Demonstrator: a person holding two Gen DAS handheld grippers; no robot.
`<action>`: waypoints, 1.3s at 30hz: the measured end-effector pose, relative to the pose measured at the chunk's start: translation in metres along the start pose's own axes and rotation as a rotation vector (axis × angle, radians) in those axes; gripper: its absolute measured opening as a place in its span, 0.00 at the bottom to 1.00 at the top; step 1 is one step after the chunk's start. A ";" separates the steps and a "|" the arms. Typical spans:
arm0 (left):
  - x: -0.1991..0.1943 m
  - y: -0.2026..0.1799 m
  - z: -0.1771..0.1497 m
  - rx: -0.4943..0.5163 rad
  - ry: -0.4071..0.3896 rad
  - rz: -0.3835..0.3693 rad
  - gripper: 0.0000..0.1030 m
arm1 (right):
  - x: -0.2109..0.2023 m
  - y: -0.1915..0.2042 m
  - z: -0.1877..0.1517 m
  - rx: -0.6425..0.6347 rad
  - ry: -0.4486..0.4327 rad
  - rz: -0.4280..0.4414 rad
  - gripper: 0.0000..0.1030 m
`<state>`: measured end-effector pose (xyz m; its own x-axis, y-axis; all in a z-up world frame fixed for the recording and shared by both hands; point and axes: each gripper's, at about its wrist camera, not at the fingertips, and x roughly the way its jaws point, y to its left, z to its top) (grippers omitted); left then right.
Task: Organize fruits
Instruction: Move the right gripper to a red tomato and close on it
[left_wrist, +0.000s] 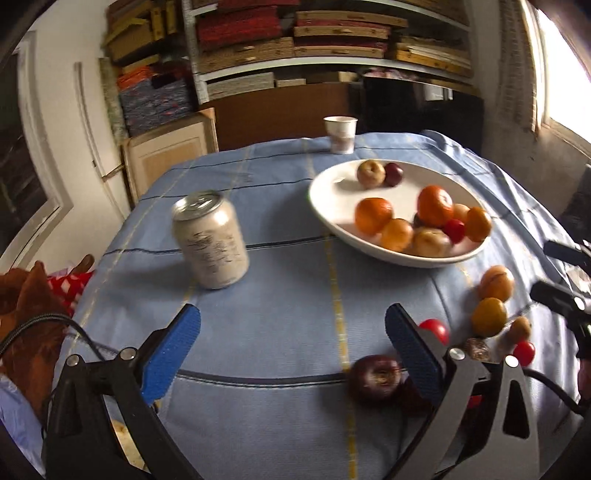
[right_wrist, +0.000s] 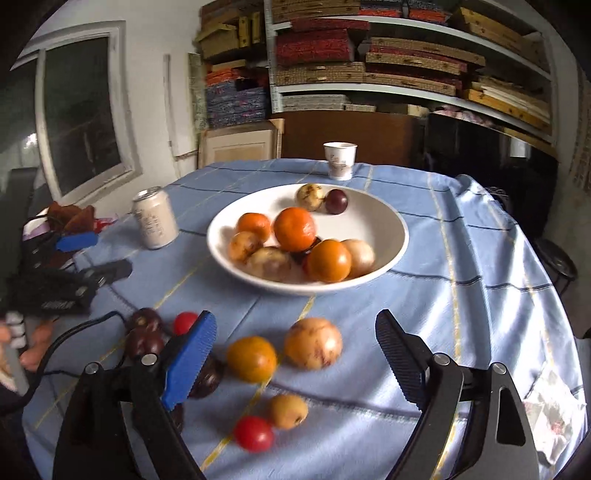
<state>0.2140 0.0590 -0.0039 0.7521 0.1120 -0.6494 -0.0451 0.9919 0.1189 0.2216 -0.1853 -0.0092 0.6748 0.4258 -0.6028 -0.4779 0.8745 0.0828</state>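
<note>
A white bowl (right_wrist: 384, 214) (left_wrist: 328, 192) holds several oranges, pale fruits and a dark plum on the blue tablecloth. Loose fruit lies in front of it: a yellow-orange fruit (right_wrist: 252, 359), a pale round fruit (right_wrist: 313, 343), a small tan fruit (right_wrist: 288, 410), a red tomato (right_wrist: 254, 434), dark plums (right_wrist: 144, 320) and another red tomato (right_wrist: 185, 322). My right gripper (right_wrist: 295, 358) is open above the loose fruit, holding nothing. My left gripper (left_wrist: 293, 349) is open and empty, with a dark plum (left_wrist: 375, 380) by its right finger. The right gripper shows at the left wrist view's right edge (left_wrist: 561, 295).
A silver drink can (left_wrist: 210, 243) (right_wrist: 155, 218) stands left of the bowl. A paper cup (left_wrist: 340, 133) (right_wrist: 340, 159) stands at the table's far edge. Shelves of stacked boards fill the back wall. A brown and red bundle (left_wrist: 29, 302) lies at the table's left edge.
</note>
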 end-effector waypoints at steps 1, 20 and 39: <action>-0.001 0.004 -0.001 -0.019 0.005 -0.012 0.95 | -0.001 0.002 -0.003 -0.011 0.008 0.007 0.86; -0.007 0.016 -0.020 -0.077 0.019 -0.025 0.95 | -0.027 0.013 -0.043 0.035 0.111 0.192 0.51; -0.011 0.018 -0.029 -0.082 0.019 -0.036 0.95 | -0.006 0.013 -0.051 0.109 0.251 0.095 0.24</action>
<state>0.1860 0.0776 -0.0166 0.7416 0.0767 -0.6664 -0.0729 0.9968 0.0336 0.1829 -0.1884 -0.0455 0.4632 0.4477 -0.7649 -0.4599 0.8592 0.2244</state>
